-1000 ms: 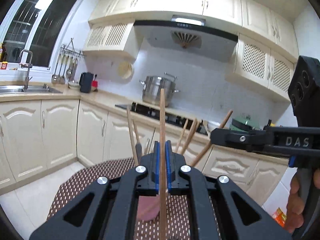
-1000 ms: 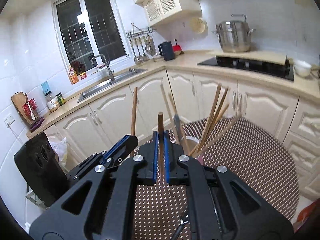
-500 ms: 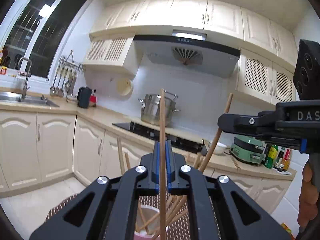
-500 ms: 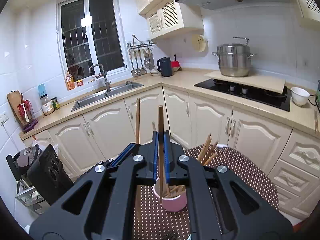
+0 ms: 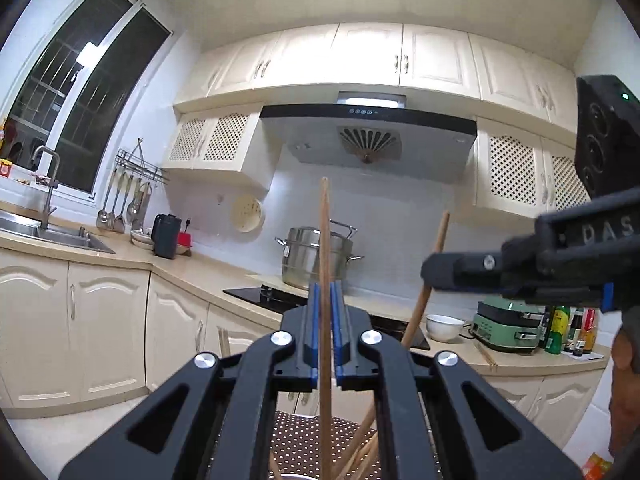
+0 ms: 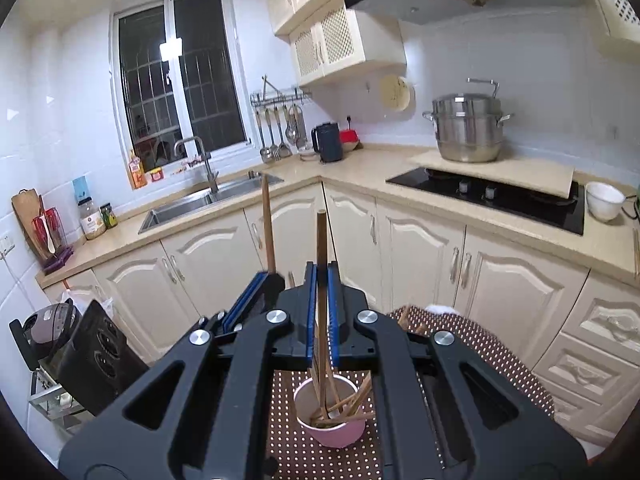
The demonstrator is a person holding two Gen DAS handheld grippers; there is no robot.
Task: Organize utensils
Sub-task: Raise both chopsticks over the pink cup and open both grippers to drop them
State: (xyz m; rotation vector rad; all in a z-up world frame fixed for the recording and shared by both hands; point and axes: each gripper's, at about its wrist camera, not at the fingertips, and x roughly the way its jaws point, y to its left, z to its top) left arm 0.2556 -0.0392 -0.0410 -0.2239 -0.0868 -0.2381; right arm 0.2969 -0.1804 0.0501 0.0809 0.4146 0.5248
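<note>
Both hand-held grippers clamp chopsticks: left hand-held gripper (image 5: 325, 300) (upright chopstick (image 5: 325, 240)), right hand-held gripper (image 6: 321, 280).

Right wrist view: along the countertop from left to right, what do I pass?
Cutting board → jar → sink → kettle → steel pot → white bowl.

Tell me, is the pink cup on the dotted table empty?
No, the pink cup holds several wooden chopsticks leaning inside it.
</note>
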